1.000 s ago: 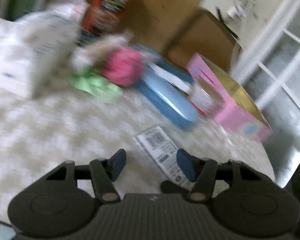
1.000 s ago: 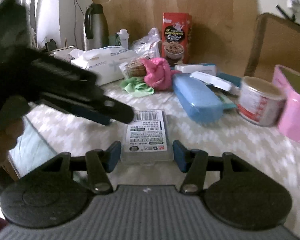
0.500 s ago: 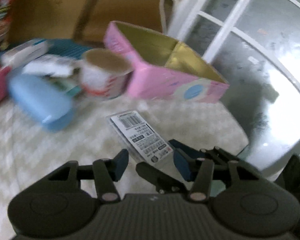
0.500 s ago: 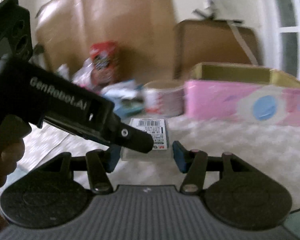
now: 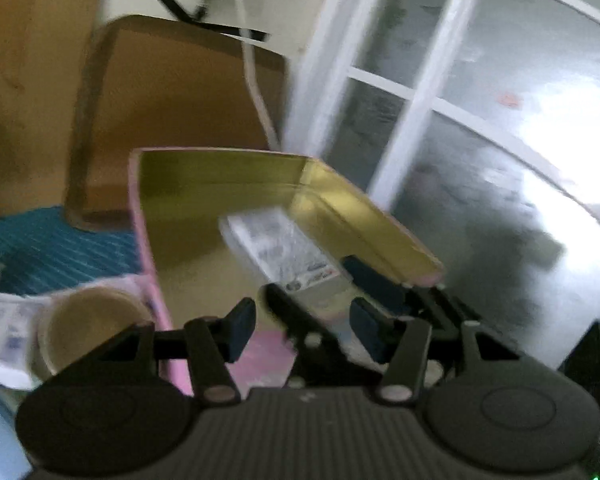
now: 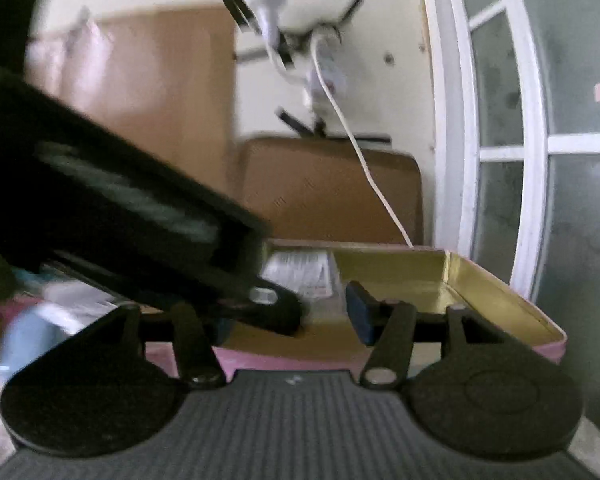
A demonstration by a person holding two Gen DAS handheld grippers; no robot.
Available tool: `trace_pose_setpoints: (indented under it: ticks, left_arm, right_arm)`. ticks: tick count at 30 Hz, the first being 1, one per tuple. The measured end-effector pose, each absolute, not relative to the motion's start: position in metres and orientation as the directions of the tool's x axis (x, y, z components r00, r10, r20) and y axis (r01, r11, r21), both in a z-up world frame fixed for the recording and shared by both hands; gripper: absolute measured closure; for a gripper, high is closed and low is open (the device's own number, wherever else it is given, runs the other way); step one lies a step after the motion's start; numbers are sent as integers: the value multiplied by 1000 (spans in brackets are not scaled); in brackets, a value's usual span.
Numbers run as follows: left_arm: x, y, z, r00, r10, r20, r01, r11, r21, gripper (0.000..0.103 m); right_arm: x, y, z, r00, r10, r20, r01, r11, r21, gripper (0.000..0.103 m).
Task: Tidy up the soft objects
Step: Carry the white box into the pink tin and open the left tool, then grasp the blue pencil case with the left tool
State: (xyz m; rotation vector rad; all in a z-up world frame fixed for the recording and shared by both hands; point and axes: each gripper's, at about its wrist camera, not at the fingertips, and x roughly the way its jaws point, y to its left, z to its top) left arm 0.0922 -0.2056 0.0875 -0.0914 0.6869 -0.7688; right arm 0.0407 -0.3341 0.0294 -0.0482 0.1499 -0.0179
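Our labelled clear packet (image 5: 278,250) hangs over the gold interior of the open pink box (image 5: 220,184), pinched at its near end by the right hand-held gripper (image 5: 320,300). Our left hand-held gripper (image 5: 300,322) is spread wide, holding nothing. We judge this the placing step; next comes lowering and releasing the packet inside the box.

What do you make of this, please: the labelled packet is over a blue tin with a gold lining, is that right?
Not quite: the tin is pink outside, not blue, as the left wrist view shows. The rest holds: the labelled packet is over the tin's gold lining.
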Motion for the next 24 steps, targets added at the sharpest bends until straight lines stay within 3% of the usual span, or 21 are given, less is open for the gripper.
trace_pose_setpoints:
  ticks: [4, 8, 13, 16, 20, 22, 24]
  left_arm:
    - [94, -189, 88, 560, -642, -523, 573, 757, -314, 34]
    - [57, -135, 82, 585, -673, -453, 593, 736, -327, 31]
    - [21, -69, 67, 667, -578, -470, 494, 815, -302, 31]
    - [11, -25, 52, 700, -496, -514, 379, 868, -321, 31]
    - [5, 26, 34, 737, -398, -546, 226, 907, -355, 32]
    - [2, 47, 26, 741, -378, -554, 176, 907, -384, 32]
    - [0, 63, 19, 740, -367, -564, 135, 902, -411, 34]
  right_arm:
    - [22, -346, 30, 990, 41, -137, -34, 998, 50, 28]
    - [-12, -306, 21, 988, 112, -110, -118, 992, -46, 31]
    - [-7, -262, 10, 924, 296, -242, -310, 950, -22, 45]
    - [5, -239, 7, 867, 379, -325, -391, 920, 29, 45]
    - [22, -202, 6, 819, 411, -400, -452, 892, -9, 42]
    - [32, -187, 4, 813, 405, -418, -460, 887, -36, 32]
    - [41, -177, 1, 803, 398, -444, -466, 884, -51, 33]
